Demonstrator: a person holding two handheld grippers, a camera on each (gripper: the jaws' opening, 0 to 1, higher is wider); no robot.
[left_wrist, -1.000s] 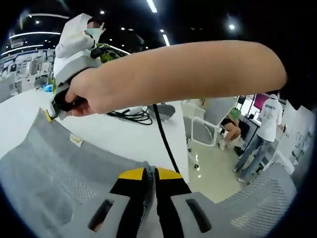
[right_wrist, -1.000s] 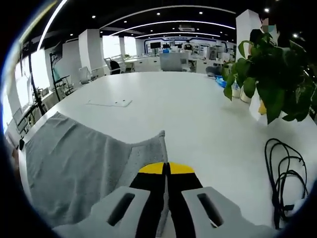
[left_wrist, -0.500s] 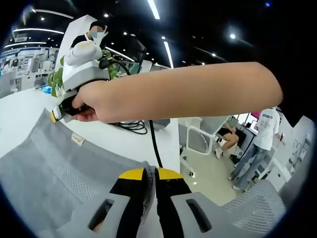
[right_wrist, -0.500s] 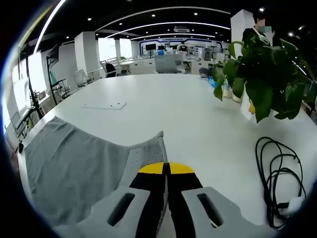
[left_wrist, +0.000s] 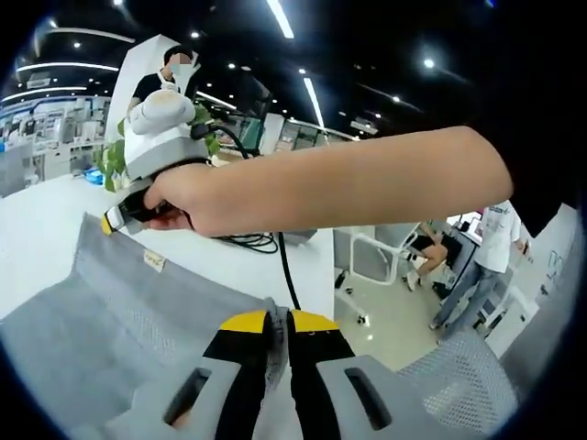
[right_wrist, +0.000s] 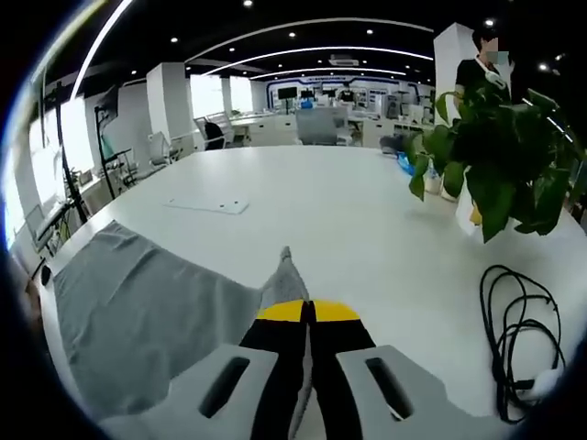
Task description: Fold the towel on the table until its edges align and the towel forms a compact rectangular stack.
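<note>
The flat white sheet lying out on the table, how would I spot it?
Start at the big white table. Beyond the grey towel, farther from the right gripper, lies a thin white rectangular sheet. Unlike the soft towel and the coiled black cable, it is flat and stiff-looking.

This is an open-plan office. A broad white desk [right_wrist: 303,211] carries a potted plant [right_wrist: 495,156] and a coiled black cable [right_wrist: 518,321]. Beyond it stand rows of workstations with monitors [right_wrist: 316,115] and white columns [right_wrist: 165,101] under curved ceiling light strips [right_wrist: 303,23]. People [left_wrist: 477,266] stand by white chairs [left_wrist: 385,252] on a glossy floor.
</note>
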